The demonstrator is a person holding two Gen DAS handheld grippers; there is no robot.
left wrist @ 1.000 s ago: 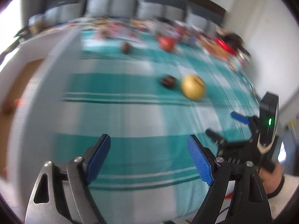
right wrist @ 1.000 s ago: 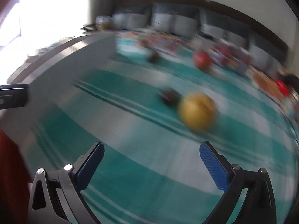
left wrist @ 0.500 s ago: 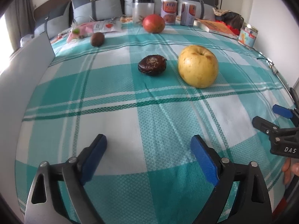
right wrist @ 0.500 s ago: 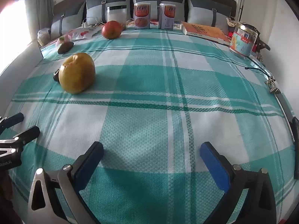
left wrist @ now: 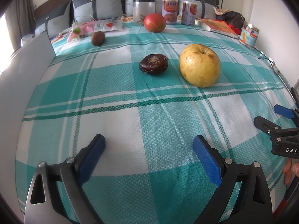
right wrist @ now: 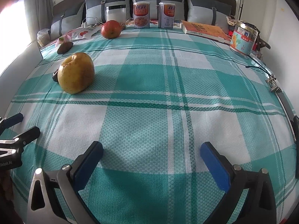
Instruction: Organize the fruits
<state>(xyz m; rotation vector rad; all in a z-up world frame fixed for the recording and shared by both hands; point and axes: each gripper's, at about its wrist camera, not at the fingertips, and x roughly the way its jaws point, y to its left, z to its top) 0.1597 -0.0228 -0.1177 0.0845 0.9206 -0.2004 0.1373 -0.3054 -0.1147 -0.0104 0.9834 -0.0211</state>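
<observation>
Left gripper [left wrist: 148, 151]: jaws wide apart and just been opening; nothing between the blue pads; it hangs over the checked cloth [left wrist: 130, 130].
Right gripper [right wrist: 151, 155]: jaws wide apart, empty, over the same cloth; its tip also shows at the right edge of the left view, with a fingertip beneath it.
Yellow apple [left wrist: 200, 65]: ahead and slightly right of the left gripper; ahead and far left of the right gripper.
Dark wrinkled fruit [left wrist: 153, 64]: just left of the yellow apple, apart from it; fully seen in the left view, in the right view only a sliver behind the apple.
Brown fruit [left wrist: 98, 38]: farther off, ahead-left of both grippers.
Red fruit [left wrist: 155, 22]: near the far edge, before the clear jar [left wrist: 143, 9] and two cans [left wrist: 169, 8].
Book [right wrist: 203, 29] and labelled tin [right wrist: 243, 40]: far right; whole in the right view, cut short in the left.
White board [left wrist: 22, 78]: left edge, large in the left view only.
</observation>
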